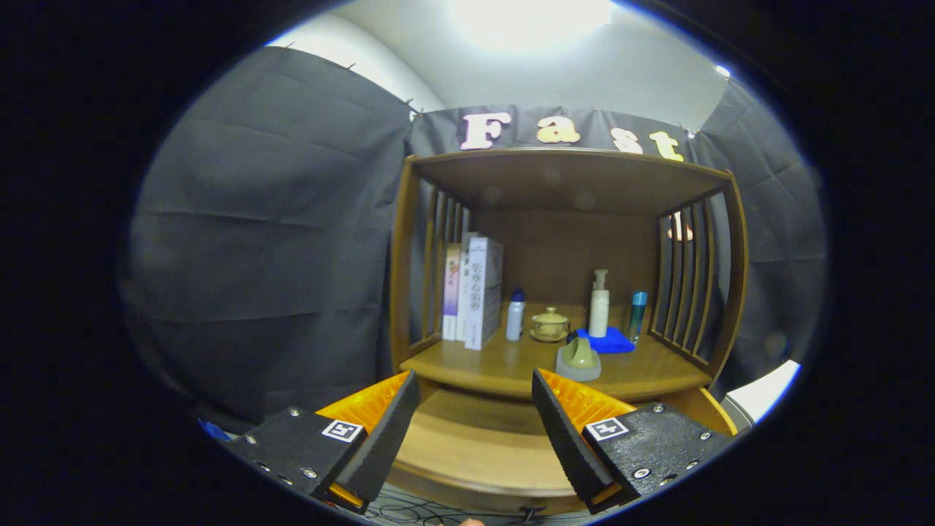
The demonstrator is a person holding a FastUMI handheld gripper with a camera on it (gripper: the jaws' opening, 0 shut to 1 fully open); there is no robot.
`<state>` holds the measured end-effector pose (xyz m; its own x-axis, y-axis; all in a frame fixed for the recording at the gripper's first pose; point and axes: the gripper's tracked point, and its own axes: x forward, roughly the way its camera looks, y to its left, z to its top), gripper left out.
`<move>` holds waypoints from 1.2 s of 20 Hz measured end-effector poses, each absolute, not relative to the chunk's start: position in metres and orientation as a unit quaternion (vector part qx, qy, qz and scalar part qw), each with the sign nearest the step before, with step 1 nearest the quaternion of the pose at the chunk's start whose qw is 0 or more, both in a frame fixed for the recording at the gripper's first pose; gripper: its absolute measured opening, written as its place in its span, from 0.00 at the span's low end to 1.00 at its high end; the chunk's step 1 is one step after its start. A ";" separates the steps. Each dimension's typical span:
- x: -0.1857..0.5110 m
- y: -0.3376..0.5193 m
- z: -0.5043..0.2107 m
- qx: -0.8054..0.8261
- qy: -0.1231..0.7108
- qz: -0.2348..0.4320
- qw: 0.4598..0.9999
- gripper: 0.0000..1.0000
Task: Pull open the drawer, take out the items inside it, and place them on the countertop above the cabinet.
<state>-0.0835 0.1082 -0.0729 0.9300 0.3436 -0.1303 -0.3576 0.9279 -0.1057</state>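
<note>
The gripper [475, 409] is held level in front of a wooden cabinet [409, 263], its two fingers spread wide apart with nothing between them. In the gap between the fingertips lies the curved front of the cabinet's lower tier [475, 446], a plain wooden surface; whether this is the drawer cannot be told, and no handle can be made out. Just beyond the fingers is the countertop [511, 369], the open shelf of the cabinet. Nearest its front edge, ahead of the right finger, sits a small green item on a pale grey base [578, 359]. Behind it lies a blue cloth [612, 342] with a cream pump bottle [599, 305] standing upright on it, and a teal bottle [638, 314] stands just beside the cloth, near the slatted side wall [687, 285]. Toward the middle stand a lidded yellow cup on a saucer [549, 324] and a white bottle with a blue cap [516, 315]. Upright books [475, 291] stand against the opposite slatted side.
</note>
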 end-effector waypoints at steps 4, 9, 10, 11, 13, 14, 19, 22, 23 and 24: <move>-0.121 0.108 -0.114 -0.116 0.057 0.172 0.977 0.95; -0.147 0.095 -0.138 -0.095 0.064 0.143 0.983 0.95; -0.149 0.090 -0.145 -0.095 0.071 0.134 0.984 0.95; -0.150 0.084 -0.152 -0.091 0.080 0.124 0.985 0.95; -0.149 0.073 -0.168 -0.072 0.099 0.097 0.988 0.95; -0.148 0.066 -0.176 -0.063 0.109 0.083 0.989 0.95; -0.138 0.043 -0.207 -0.034 0.152 0.030 0.987 0.95; -0.124 0.035 -0.211 -0.008 0.158 0.007 0.987 0.95; -0.118 0.031 -0.214 -0.010 0.162 -0.002 0.987 0.95; -0.117 0.032 -0.216 -0.006 0.167 0.004 0.986 0.95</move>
<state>-0.1174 0.0321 -0.2164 0.9439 0.0063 -0.3302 -0.0102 0.9999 -0.0100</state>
